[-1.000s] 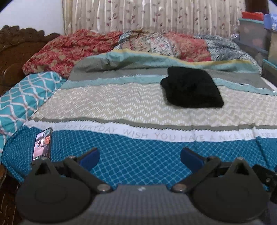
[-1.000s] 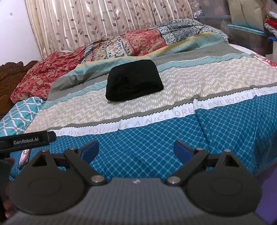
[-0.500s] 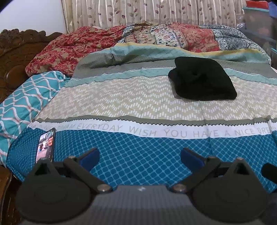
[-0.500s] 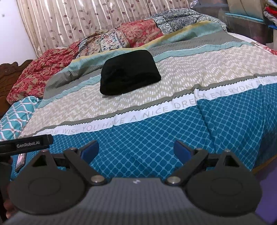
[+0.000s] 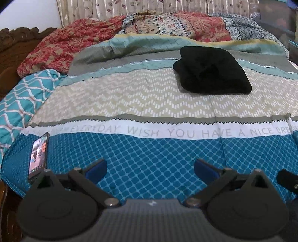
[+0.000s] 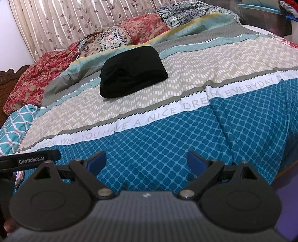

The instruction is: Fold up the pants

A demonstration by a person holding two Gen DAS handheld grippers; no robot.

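Observation:
The black pants point(image 5: 211, 70) lie folded in a compact bundle on the bed's beige zigzag band, far ahead and right of centre in the left wrist view. In the right wrist view the pants point(image 6: 131, 71) sit ahead and left of centre. My left gripper point(image 5: 150, 168) is open and empty above the blue checked band near the bed's front edge. My right gripper point(image 6: 146, 162) is open and empty over the same band. Both are well short of the pants.
A phone point(image 5: 38, 155) with a lit screen lies at the bed's front left corner. Crumpled red and patterned blankets point(image 5: 167, 26) lie along the far side before a curtain. A carved wooden headboard point(image 5: 11, 50) is at left. Storage boxes point(image 6: 268, 16) stand at right.
Both grippers have drifted slightly toward the bed, so the pants look a little larger. Both stay open and empty. The pants have not moved.

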